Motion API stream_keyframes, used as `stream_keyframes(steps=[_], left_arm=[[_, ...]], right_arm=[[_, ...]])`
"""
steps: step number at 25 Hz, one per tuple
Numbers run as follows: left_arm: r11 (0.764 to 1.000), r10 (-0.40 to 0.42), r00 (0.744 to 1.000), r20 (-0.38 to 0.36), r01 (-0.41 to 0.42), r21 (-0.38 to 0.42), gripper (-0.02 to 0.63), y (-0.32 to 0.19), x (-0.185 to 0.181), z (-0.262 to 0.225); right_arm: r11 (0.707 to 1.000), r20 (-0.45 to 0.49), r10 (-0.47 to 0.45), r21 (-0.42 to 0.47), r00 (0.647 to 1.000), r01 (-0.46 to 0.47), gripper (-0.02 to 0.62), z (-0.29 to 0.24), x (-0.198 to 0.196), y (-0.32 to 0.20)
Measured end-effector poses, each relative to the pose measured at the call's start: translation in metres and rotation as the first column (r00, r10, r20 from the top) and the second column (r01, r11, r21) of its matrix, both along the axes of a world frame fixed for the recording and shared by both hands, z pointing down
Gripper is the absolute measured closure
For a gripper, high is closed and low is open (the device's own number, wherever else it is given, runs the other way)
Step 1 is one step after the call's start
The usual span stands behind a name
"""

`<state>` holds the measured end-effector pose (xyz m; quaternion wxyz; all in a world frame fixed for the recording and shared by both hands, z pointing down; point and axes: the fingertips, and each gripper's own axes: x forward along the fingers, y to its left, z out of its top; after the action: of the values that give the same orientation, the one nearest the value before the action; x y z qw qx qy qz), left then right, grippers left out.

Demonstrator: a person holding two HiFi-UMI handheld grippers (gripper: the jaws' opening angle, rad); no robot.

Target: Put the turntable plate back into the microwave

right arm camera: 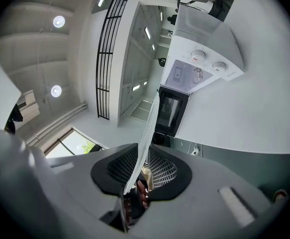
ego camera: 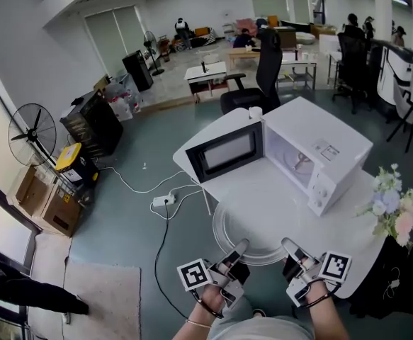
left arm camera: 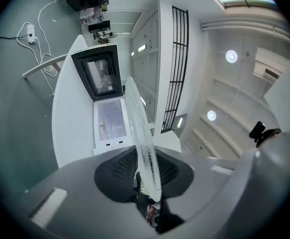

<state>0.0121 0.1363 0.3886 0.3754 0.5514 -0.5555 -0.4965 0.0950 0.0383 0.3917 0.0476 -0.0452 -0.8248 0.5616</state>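
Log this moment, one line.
left gripper: shut on turntable plate | right gripper: same plate | microwave: door open

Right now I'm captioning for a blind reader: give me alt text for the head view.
The left gripper and right gripper each clamp the near rim of a clear glass turntable plate over a white table, facing a white microwave whose door stands open.

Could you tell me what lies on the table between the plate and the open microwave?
Nothing: in the head view, only bare white table separates the plate from the microwave, whose door stands open.
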Motion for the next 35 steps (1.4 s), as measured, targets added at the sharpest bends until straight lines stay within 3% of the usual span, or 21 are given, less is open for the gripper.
stream_keyframes(steps=[6, 16, 28, 35], left_arm=[[0.999, 0.044, 0.999, -0.02, -0.044, 0.001, 0.552, -0.03, -0.034, 0.013], [0.982, 0.188, 0.981, -0.039, -0.189, -0.019, 0.554, -0.087, -0.126, 0.013], [0.928, 0.364, 0.93, -0.055, -0.367, -0.058, 0.554, -0.145, -0.199, 0.018], [0.878, 0.472, 0.879, -0.064, -0.475, -0.053, 0.554, -0.162, -0.215, 0.023]], right_arm=[[0.999, -0.02, 0.054, 0.004, 0.998, -0.054, 0.525, 0.012, -0.029, -0.027], [0.98, -0.018, 0.197, -0.021, 0.98, -0.197, 0.525, 0.012, -0.106, -0.07], [0.931, -0.064, 0.362, -0.034, 0.93, -0.364, 0.525, 0.019, -0.167, -0.11], [0.882, -0.068, 0.466, -0.042, 0.882, -0.469, 0.525, 0.023, -0.178, -0.113]])
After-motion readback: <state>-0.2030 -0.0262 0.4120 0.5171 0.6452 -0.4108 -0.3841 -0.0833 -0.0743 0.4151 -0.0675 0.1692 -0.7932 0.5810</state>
